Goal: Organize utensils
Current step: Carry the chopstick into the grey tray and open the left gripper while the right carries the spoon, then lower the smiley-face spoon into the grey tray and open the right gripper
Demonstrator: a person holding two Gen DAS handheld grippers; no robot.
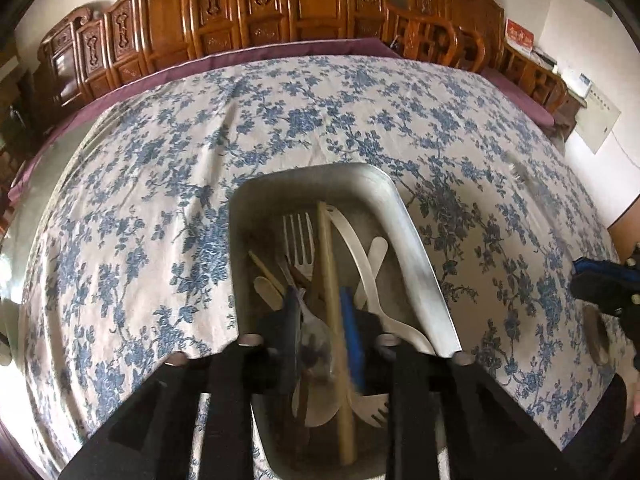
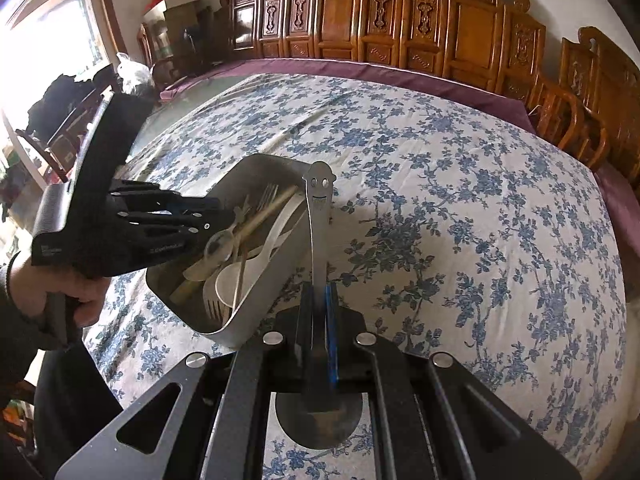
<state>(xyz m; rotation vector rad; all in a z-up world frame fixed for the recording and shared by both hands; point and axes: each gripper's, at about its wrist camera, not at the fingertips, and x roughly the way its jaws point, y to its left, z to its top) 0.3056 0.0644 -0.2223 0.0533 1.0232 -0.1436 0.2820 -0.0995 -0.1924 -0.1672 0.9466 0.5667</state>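
The right black two-finger gripper [image 2: 320,312] clamps a steel smiley-handled spoon [image 2: 319,216]. The left gripper [image 1: 322,320], jaws slightly apart, hovers over a grey metal tray [image 1: 416,256] of utensils on the blue-flowered tablecloth [image 1: 140,200].

Left wrist view is aimed steeply down, close over the metal tray [image 1: 416,248]. Right wrist view is set to the tray's right, tilted down across the table [image 2: 460,184]. Tray, tablecloth and carved wooden chairs [image 2: 384,20] are shared by both.
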